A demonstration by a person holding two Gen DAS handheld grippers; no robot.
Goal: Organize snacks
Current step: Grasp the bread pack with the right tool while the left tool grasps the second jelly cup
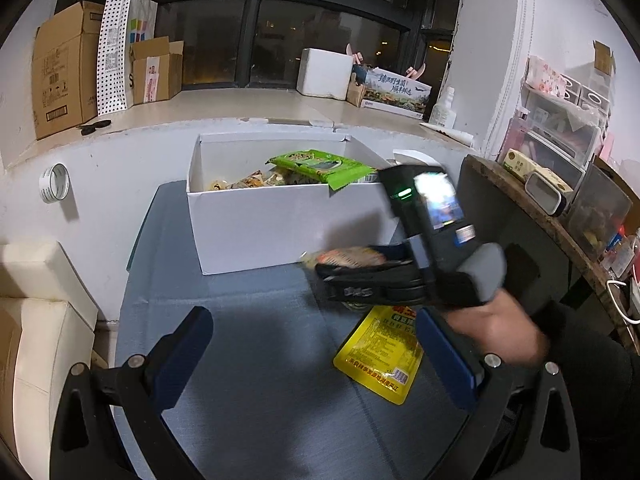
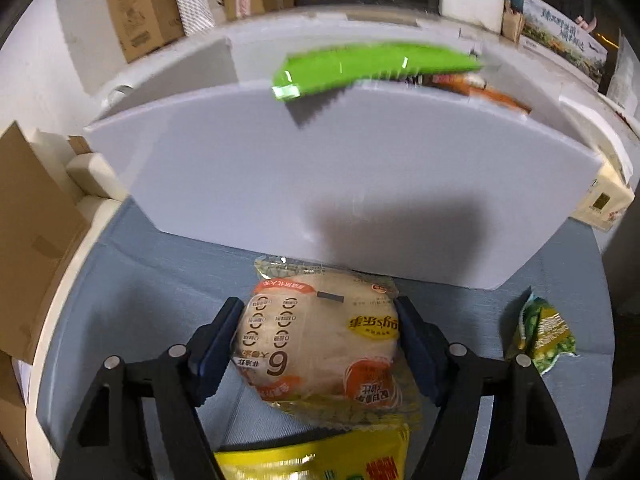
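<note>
The right gripper straddles the round bread packet lying on the blue mat before the white box, pads touching its sides; the left gripper hangs spread wide, empty.

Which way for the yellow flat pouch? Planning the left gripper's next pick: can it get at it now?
Probably not yet: the right gripper hangs over the yellow flat pouch, partly covering its far end.

A dark night window spans the far wall above a pale stone sill stacked with brown cardboard boxes; a cream leather seat sits left.
</note>
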